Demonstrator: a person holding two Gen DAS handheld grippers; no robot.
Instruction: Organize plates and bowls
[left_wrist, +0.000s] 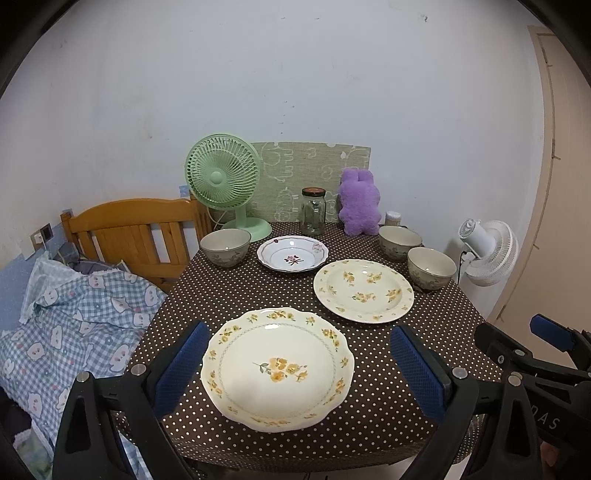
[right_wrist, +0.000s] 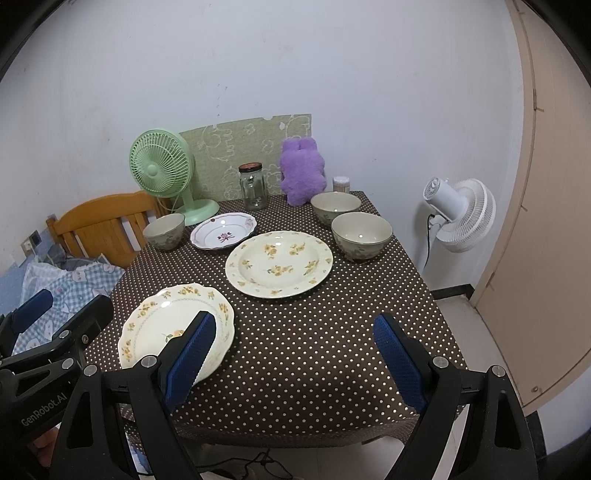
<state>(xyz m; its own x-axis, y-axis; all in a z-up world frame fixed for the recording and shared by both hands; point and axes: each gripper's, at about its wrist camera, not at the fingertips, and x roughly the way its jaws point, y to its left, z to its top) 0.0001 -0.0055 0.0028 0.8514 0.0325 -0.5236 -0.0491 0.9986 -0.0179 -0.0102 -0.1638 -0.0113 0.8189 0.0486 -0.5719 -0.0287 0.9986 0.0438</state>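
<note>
I have both tools raised at the near edge of the surface (right_wrist: 314, 314), nothing yet gripped. The left tool (left_wrist: 299, 369) stands wide open with its blue pads either side of the scalloped plate (left_wrist: 277, 369), above it and not touching. The right tool (right_wrist: 295, 362) is equally wide open and empty, over bare cloth to the right of that plate.

Taking the scalloped plate as landmark: the round yellow-flowered plate (left_wrist: 364, 290) lies behind it to the right, well apart. The small red-flowered dish (left_wrist: 292, 254) lies further behind, with one bowl (left_wrist: 225, 246) to its left. Two bowls (right_wrist: 361, 236) sit close together at the far right, beyond the round plate. All pieces lie single and unstacked, which I judge to be the starting layout for sorting like with like.

The scalloped plate sits near the front edge, close to the left corner by the bed (left_wrist: 74, 325); a low rim grasp there risks pushing it off. Open cloth lies right of it. The jar (left_wrist: 313, 216) and green fan (left_wrist: 221, 177) crowd the back.
</note>
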